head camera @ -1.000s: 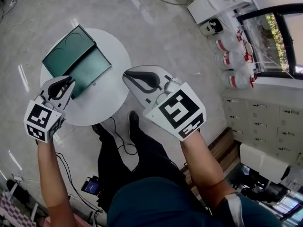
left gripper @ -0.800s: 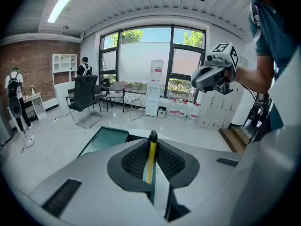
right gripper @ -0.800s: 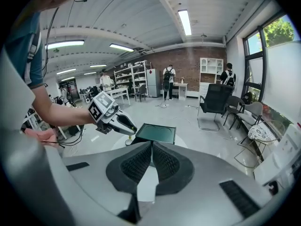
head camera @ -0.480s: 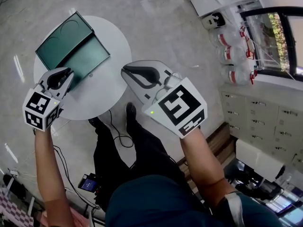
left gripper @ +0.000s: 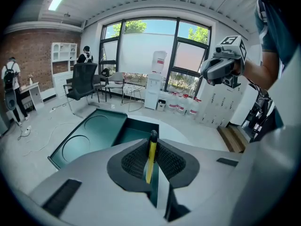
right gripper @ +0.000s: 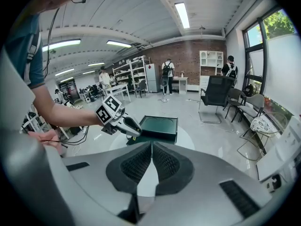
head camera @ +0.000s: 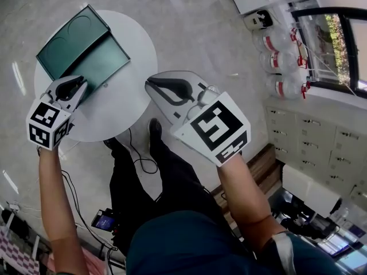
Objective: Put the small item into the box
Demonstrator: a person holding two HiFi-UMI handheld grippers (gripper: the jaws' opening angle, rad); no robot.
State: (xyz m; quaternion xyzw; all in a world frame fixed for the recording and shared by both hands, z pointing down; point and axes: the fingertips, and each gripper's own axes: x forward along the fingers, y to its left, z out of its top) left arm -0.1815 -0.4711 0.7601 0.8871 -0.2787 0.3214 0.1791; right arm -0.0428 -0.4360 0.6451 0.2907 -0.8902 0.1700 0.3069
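Matt green box point(head camera: 80, 55), glossy white table point(head camera: 133, 90)

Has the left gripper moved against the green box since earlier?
No. The left gripper, holding the small item, still hovers at the green box's near edge; both drifted up-frame.

A round white table point(head camera: 129, 99) stands on a pale, glossy floor point(head camera: 195, 33). Beyond the table on one side rises a tall dark-framed window point(left gripper: 150, 51), with a white water dispenser point(left gripper: 157, 81) and a row of water bottles point(head camera: 281, 62) at its foot. Off another side of the table, a red brick wall point(right gripper: 188, 55) backs white shelving point(right gripper: 209, 62), and a black office chair point(right gripper: 217, 94) stands between table and wall. Strip lights point(right gripper: 182, 14) glow on the ceiling overhead.
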